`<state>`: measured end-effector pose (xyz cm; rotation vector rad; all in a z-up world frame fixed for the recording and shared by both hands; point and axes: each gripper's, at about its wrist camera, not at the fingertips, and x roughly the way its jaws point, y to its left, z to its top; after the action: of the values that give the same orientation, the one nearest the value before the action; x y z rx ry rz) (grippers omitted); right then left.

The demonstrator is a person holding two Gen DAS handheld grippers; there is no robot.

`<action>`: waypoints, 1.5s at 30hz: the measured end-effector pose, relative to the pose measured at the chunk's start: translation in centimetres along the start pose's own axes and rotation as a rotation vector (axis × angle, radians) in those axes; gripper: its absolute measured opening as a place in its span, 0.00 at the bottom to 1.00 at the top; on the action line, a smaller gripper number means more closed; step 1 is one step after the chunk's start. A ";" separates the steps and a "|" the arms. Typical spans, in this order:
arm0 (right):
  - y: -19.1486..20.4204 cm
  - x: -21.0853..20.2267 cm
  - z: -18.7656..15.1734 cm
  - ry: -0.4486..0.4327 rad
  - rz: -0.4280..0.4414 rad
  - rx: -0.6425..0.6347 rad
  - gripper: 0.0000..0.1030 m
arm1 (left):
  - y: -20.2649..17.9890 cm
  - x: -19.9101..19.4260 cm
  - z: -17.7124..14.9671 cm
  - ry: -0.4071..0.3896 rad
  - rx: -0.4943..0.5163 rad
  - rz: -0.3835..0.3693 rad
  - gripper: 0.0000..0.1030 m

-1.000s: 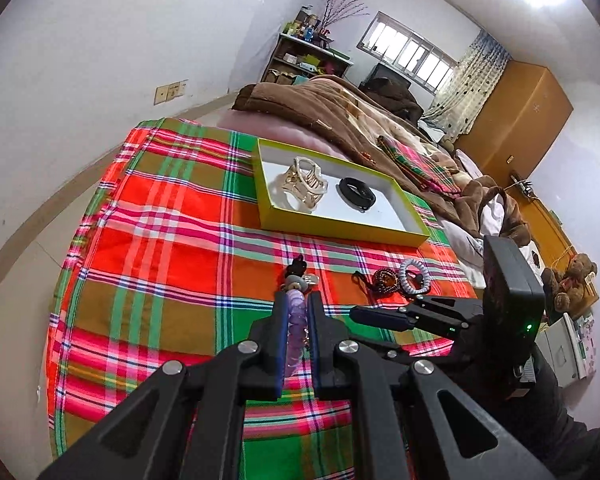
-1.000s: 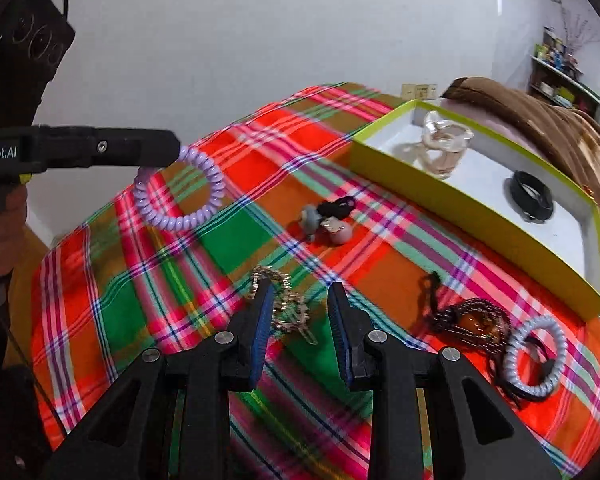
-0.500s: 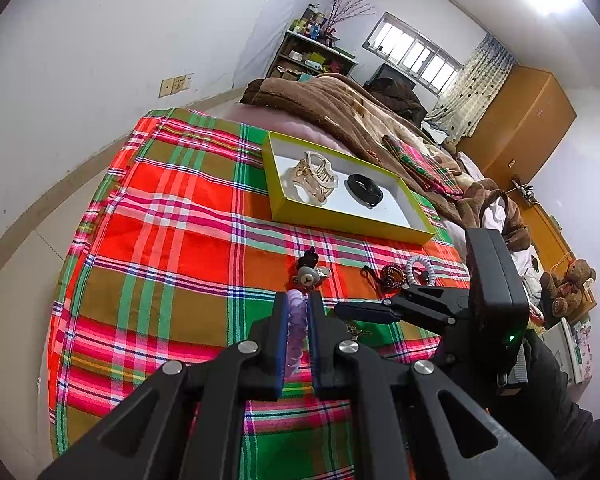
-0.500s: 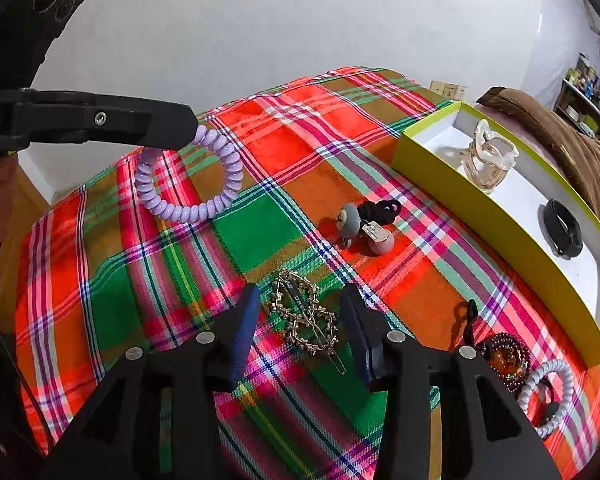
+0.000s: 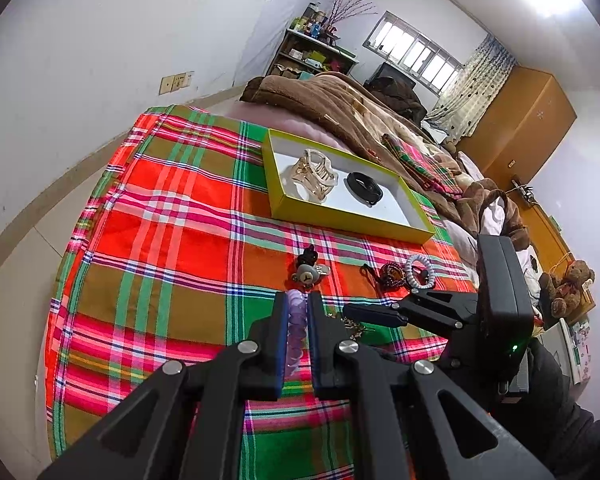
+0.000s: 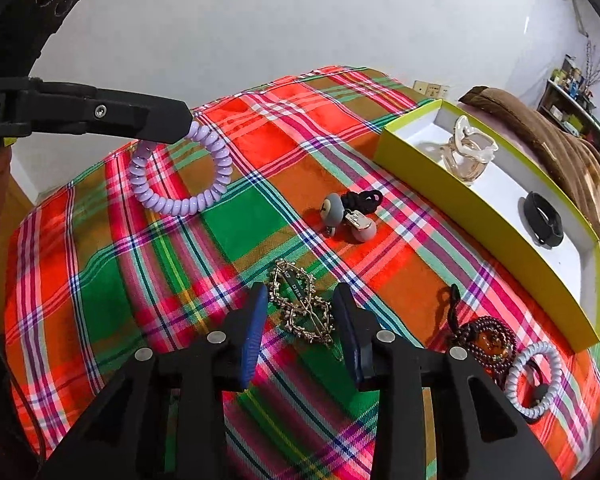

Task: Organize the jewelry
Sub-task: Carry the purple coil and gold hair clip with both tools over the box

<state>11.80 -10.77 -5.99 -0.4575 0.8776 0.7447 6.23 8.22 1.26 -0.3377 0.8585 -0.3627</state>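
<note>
Right gripper (image 6: 300, 320) now straddles gold hairpin (image 6: 300, 308), closing.

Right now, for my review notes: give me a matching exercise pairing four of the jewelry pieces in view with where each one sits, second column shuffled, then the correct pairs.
Things:
1. Purple spiral hair tie
2. Gold openwork hair clip
3. Black ring-shaped band
4. Pale blue spiral hair tie

Places:
A. Inside the yellow-green box
B. On the plaid cloth beside the dark beaded bracelet
C. Clamped in the left gripper
D. On the cloth between the closing fingers of the right gripper

Pairs: 1-C, 2-D, 3-A, 4-B
</note>
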 end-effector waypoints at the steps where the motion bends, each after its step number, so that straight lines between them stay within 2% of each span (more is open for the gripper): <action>1: 0.1 -0.2 -0.2 -0.001 -0.008 0.001 0.34 | 0.0 0.0 0.0 0.000 0.000 0.000 0.09; 10: -1.0 -2.2 -1.0 -0.060 -0.029 0.096 0.34 | -0.4 0.1 0.1 0.002 0.007 -0.002 0.09; 19: -2.8 -4.0 -0.6 -0.119 -0.067 0.158 0.34 | -1.9 0.4 1.7 -0.005 0.038 -0.016 0.09; 30: -6.3 -6.6 0.3 -0.171 -0.137 0.223 0.34 | -4.6 1.4 5.6 -0.022 0.110 -0.044 0.09; 45: -12.3 -8.5 0.7 -0.183 -0.209 0.335 0.34 | -8.6 5.0 11.1 -0.024 0.178 -0.108 0.09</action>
<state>17.74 -21.84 2.12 -0.1758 0.7508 0.4282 16.41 -0.09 8.32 -0.2230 0.7798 -0.5304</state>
